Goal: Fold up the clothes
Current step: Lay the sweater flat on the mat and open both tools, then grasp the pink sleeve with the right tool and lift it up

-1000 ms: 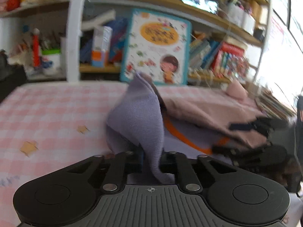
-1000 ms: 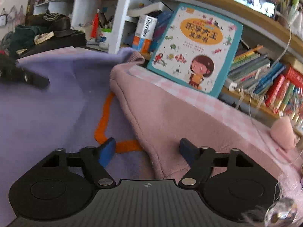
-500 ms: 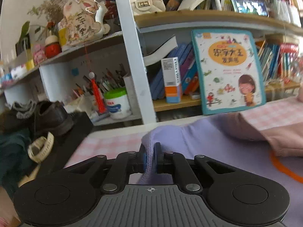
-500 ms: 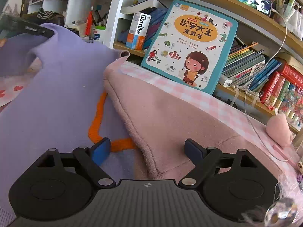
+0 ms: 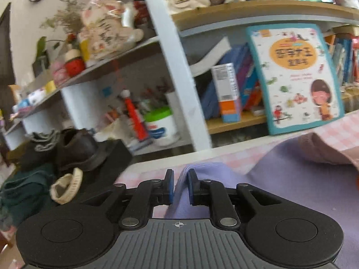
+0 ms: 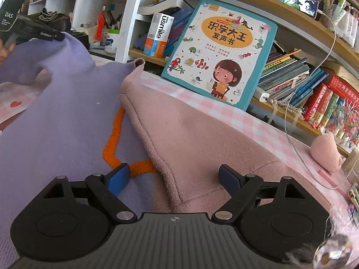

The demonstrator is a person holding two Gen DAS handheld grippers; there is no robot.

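Two grippers work on a purple garment lying on a pink checked table.

Left wrist view: low in the middle of the frame, the left gripper [image 5: 180, 185] has its blue pads [image 5: 170, 187] close together, with an edge of the purple garment [image 5: 291, 186] standing between them; the left pad looks a little off the cloth, so I cannot tell if it pinches. A pink garment [image 5: 323, 150] lies over the purple one at the right edge. A picture book [image 5: 294, 76] leans on the shelf in the upper right. Right wrist view: the right gripper [image 6: 174, 176] sits low in the frame with its jaws wide apart, holding nothing. The purple garment [image 6: 67, 121] fills the left side, the pink garment [image 6: 202, 143] the middle. The left gripper [image 6: 56, 36], in the upper left corner, has a raised corner of the purple cloth.
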